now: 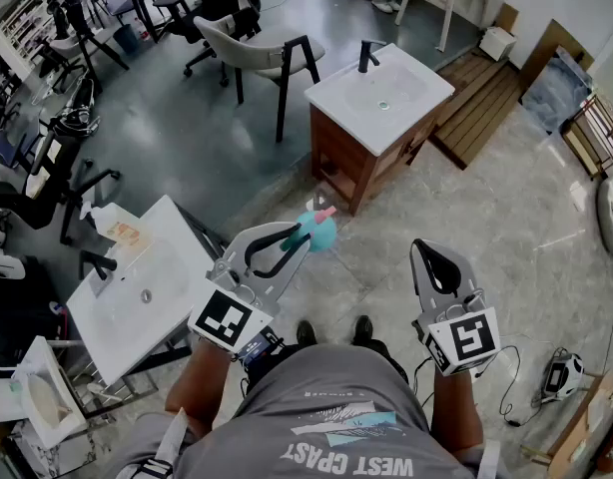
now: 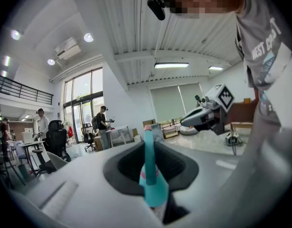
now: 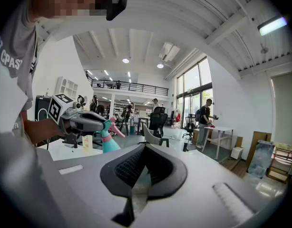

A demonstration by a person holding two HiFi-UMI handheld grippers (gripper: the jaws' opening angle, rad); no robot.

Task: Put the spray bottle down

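Right now your left gripper pinches the teal spray bottle, holding it in the air over the floor, between the white sink counter and the wooden vanity. Your right gripper is pressed together, empty.

Grey T-shirt, short sleeves, white block lettering and teal-and-white graphic across chest. Black shoes showing past hem. Left gripper: pale grey shell, long looped jaws lined with black ribbed pads, cube at base carrying black-and-white square marker. Right gripper: same grey shell, same black lining, own marker cube. Small black camera mounted on head.
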